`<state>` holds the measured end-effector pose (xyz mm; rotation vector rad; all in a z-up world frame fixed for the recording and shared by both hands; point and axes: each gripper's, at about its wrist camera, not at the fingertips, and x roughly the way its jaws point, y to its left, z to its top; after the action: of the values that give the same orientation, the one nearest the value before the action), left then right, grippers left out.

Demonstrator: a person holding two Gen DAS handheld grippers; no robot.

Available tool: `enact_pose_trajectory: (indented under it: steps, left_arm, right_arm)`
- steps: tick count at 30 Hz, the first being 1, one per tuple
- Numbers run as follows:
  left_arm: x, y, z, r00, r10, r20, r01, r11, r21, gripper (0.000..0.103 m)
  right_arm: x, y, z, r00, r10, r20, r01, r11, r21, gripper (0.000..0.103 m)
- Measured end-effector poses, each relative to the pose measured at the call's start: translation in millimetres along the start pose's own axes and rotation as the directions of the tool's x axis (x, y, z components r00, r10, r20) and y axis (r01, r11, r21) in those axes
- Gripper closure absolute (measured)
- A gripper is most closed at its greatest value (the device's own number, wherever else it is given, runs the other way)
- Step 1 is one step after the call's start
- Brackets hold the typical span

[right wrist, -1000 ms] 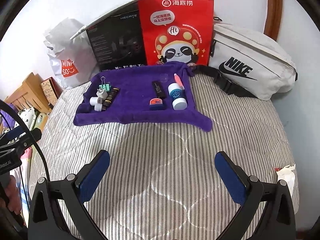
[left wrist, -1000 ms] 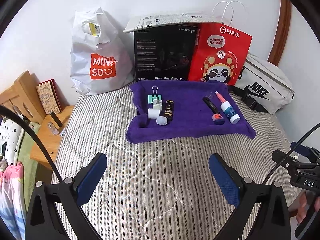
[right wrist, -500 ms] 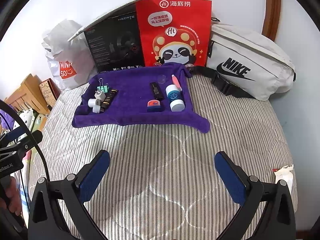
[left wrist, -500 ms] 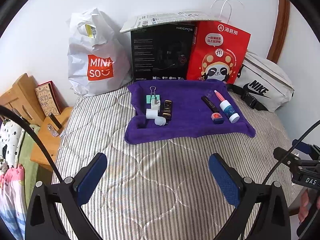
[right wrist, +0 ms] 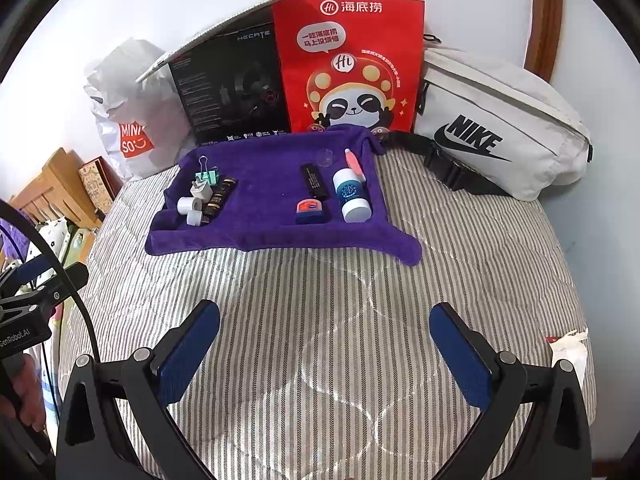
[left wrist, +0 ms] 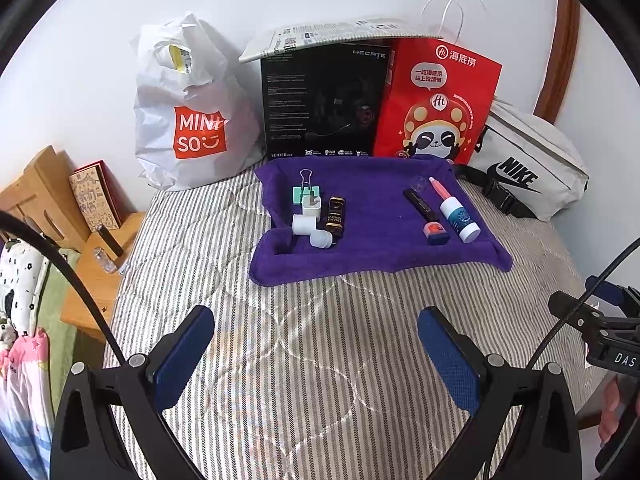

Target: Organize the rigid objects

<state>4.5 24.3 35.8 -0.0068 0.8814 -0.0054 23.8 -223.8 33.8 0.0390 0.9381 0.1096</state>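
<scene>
Left gripper (left wrist: 316,354): the blue-padded fingers stand spread wide and empty, low over the grey-and-white striped quilt (left wrist: 320,360), well short of the cloth.
Right gripper (right wrist: 324,356): likewise spread wide, holding nothing, above the same quilt.
Change: across the last second both views have barely shifted; the cloth sits a touch lower and further off in each, and no object on it has moved. That suggests the sorting has not begun, or pauses between picks.
Purple towel (left wrist: 376,240): lies flat mid-bed and carries every task item in two clusters, well apart.
Left cluster, five items: one mint-green binder clip (left wrist: 306,190), one white plug adapter (left wrist: 311,207), two short white cylinders (left wrist: 303,224), one dark brown tube with gold print (left wrist: 335,216).
Right cluster, five items: one black stick (left wrist: 419,203), one small orange-and-blue tin (left wrist: 435,232), one white bottle with a blue label (left wrist: 460,220), one pink pen-like tube (left wrist: 437,188), one clear round cap (left wrist: 418,184).
Backdrop, four items: one white Miniso plastic bag (left wrist: 192,120), one black headset box (left wrist: 324,100), one red paper bag with a panda (left wrist: 436,108), one pale grey Nike waist bag (left wrist: 528,160).
</scene>
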Motion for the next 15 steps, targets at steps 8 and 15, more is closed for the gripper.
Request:
enact_pose_trajectory:
  steps: [8,15]
  left_arm:
    - [1.2,-0.7,0.1,1.000,0.000,0.000,0.000,1.000,-0.003,0.000]
    - [0.8,-0.5,0.3,1.000,-0.001,-0.002,0.001,1.000,-0.001,0.000]
  right_arm:
    - [-1.4,2.8,-0.2,1.000,0.006,0.004,-0.006,1.000,-0.006,0.000]
    - [-1.4,5.1,-0.6,1.000,0.007,0.004,-0.007,1.000,-0.007,0.000]
